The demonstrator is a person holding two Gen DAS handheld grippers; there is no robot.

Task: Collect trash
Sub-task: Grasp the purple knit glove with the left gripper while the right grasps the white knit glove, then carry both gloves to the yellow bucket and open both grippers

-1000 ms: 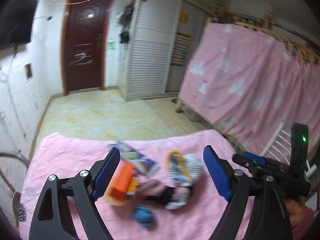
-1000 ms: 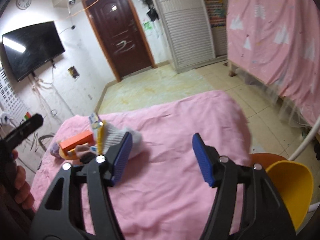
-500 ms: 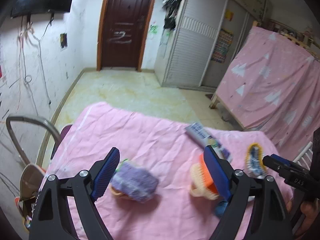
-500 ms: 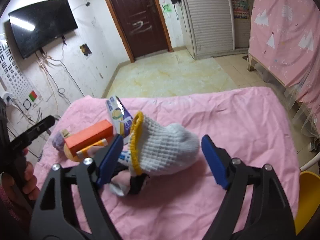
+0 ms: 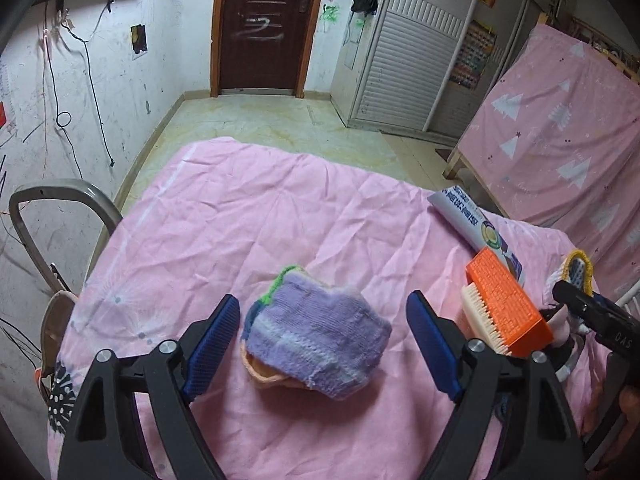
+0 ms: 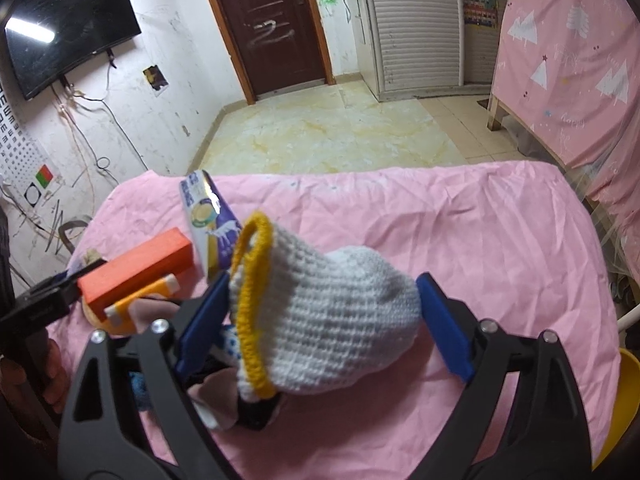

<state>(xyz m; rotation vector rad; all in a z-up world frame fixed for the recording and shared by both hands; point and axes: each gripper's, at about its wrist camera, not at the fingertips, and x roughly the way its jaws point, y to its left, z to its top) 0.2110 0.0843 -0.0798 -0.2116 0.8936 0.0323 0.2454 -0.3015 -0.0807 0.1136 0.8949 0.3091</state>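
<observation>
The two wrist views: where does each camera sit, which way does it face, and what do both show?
Left wrist: on the closing left gripper, tilted down at a purple knitted sock between its jaws, untouched; the right gripper shows.
Right wrist: on the opening right gripper, tilted down around a white knitted sock with yellow cuff.
Shared: orange scrubbing brush, pink cloth, dark door.

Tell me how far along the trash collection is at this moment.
Nothing looks collected yet. The left tongs are closing around the purple knitted piece, not yet gripping; the right tongs are opening around the white knitted piece. The orange brush and wrapper remain on the pink sheet.
</observation>
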